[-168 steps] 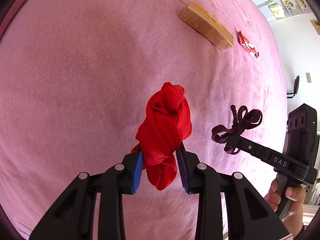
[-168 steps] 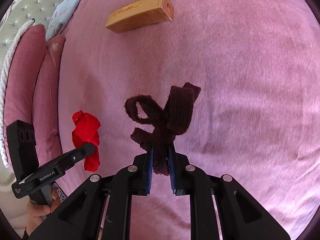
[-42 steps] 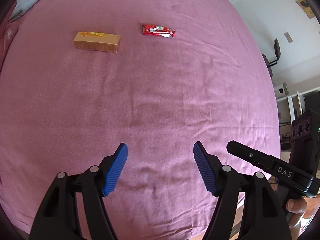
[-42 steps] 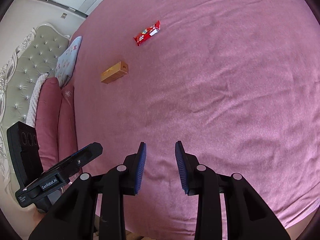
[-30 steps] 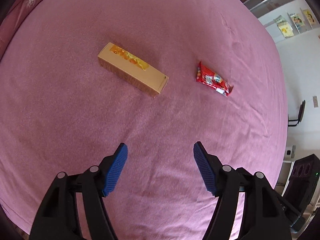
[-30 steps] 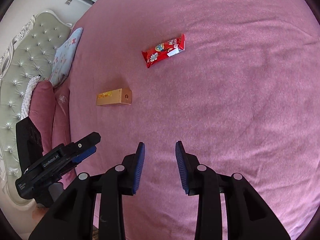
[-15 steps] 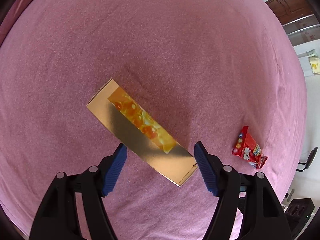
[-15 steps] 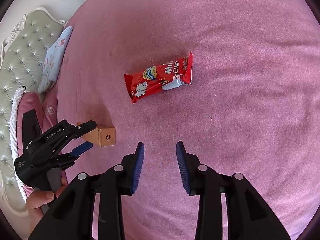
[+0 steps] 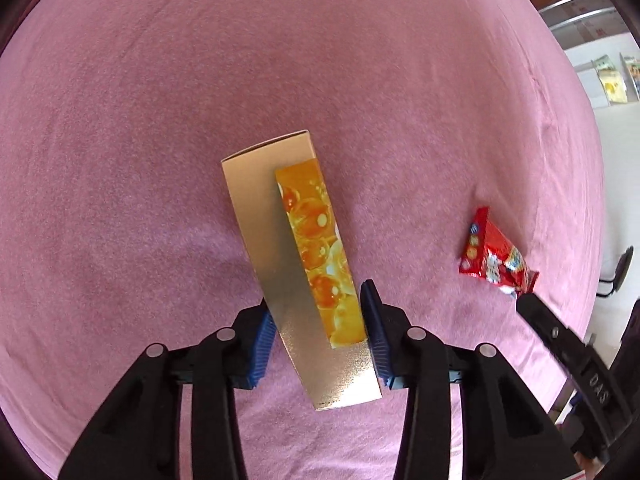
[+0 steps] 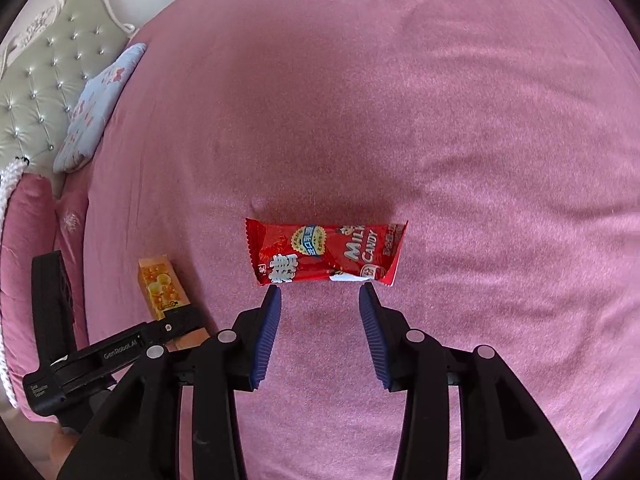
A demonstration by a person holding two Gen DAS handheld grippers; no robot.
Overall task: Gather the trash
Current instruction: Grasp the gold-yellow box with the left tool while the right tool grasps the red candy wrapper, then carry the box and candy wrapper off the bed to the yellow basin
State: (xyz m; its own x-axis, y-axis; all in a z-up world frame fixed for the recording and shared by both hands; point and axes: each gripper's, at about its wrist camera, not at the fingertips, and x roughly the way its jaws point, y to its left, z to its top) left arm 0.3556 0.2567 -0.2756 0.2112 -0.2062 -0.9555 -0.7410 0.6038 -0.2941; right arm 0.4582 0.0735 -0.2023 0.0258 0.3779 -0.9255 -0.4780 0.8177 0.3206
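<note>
1. Both grippers have dropped closer to the pink bedspread [image 9: 160, 120] since a second ago, and each now sits right over its piece of trash.
2. My left gripper [image 9: 318, 336] has just been closing; its blue pads bracket the near end of the gold box [image 9: 276, 248], touching both long edges.
3. My right gripper [image 10: 319, 334] has just been opening; its jaws stand spread just short of the red candy wrapper [image 10: 326, 254], with nothing between them.
4. I see open bedspread all around both items.
5. At far left, the pillow [image 10: 96, 108] lies against the tufted headboard [image 10: 44, 92], well apart.
</note>
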